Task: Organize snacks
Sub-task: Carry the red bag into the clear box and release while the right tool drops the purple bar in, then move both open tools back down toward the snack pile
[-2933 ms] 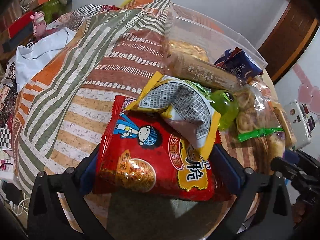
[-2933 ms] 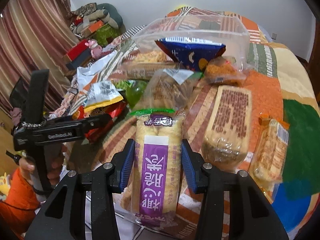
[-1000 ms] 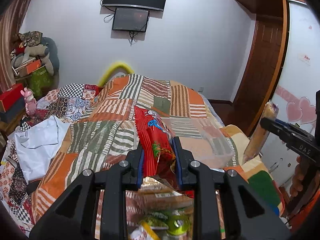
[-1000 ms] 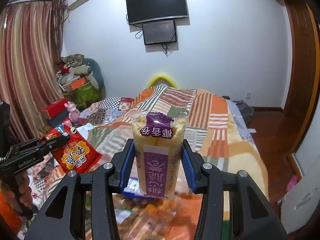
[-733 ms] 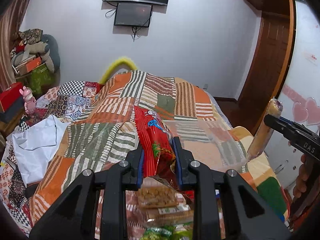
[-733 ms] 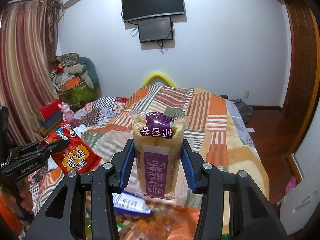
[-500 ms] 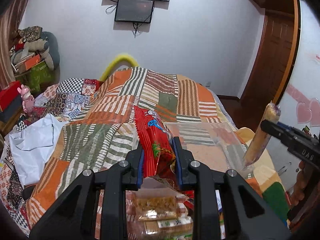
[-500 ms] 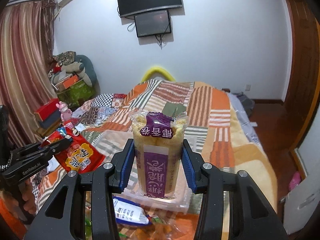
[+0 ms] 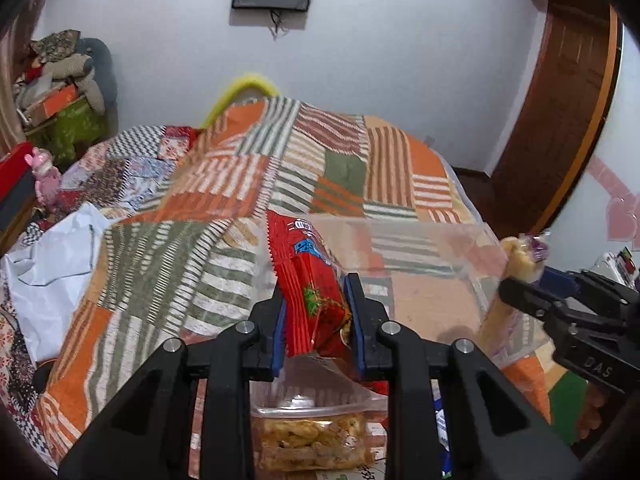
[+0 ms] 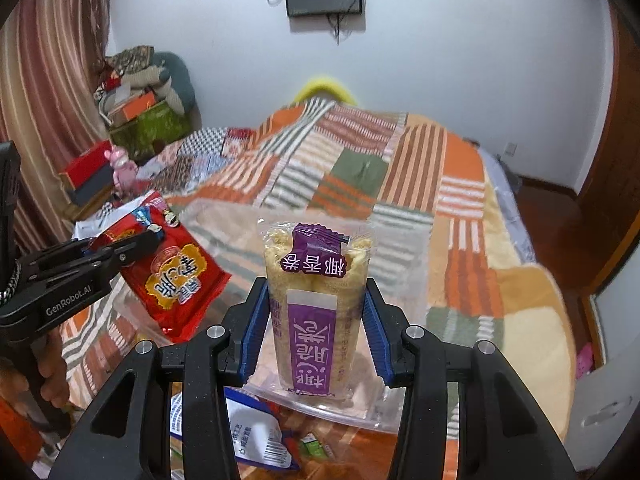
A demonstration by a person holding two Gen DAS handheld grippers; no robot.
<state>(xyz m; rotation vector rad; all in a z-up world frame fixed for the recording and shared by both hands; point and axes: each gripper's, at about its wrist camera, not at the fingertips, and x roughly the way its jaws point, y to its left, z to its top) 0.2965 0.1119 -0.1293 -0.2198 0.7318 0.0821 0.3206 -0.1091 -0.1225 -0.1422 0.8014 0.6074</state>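
Both packets have come down from mid-air since half a sec ago and now sit over the clear plastic bin (image 9: 420, 240). Patchwork bed (image 9: 180, 248) fills the bg, bin resting on it. Left hand-held gripper (image 9: 316, 320) is clamped tight on the red snack bag (image 9: 308, 280), held edge-on w/ its top poking above the bin's near-left corner. Right hand-held gripper (image 10: 314, 328) is pinched on the purple-label wafer pack (image 10: 316, 300), upright, bin wall just behind it. Below the left hand-held gripper lies a clear pack of fried snacks (image 9: 312, 440); a blue-white packet (image 10: 248, 432) lies under the right one.
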